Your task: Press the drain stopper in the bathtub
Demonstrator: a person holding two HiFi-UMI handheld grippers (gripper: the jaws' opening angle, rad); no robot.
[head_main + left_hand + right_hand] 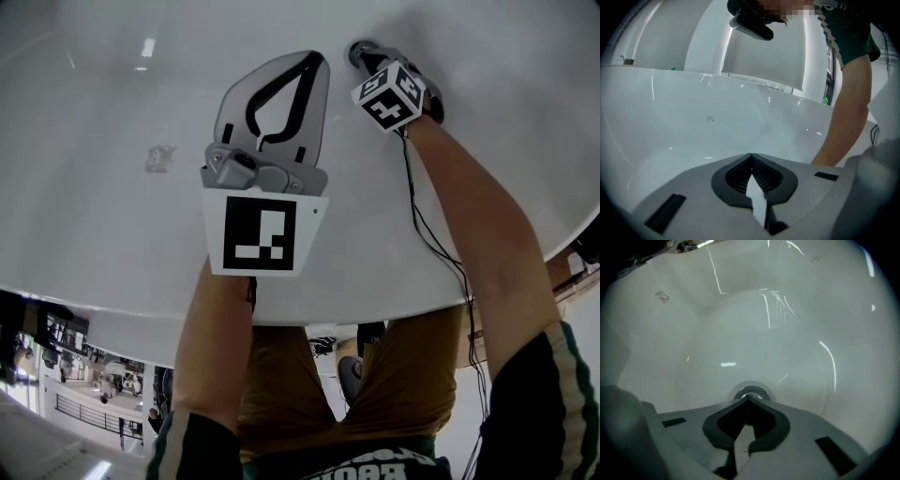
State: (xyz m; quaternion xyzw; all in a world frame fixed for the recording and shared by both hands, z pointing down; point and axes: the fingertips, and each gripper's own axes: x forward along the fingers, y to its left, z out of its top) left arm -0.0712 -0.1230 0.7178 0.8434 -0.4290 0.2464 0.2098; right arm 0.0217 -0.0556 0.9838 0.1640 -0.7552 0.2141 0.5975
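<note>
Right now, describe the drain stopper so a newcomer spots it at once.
Look into the white bathtub, whose walls curve down to a smooth floor. At its low point, just past the shut tips of the right gripper, sits the drain stopper: a small round disc in a pale ring. It is the only shiny metal thing on the plain white surface.

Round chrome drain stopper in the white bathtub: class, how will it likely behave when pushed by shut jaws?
The round chrome drain stopper looks like rigid metal, so it probably won't flex. Its polished top may let the shut jaws of the right gripper slip. Seated in the white bathtub, it likely sinks rather than rolls.
</note>
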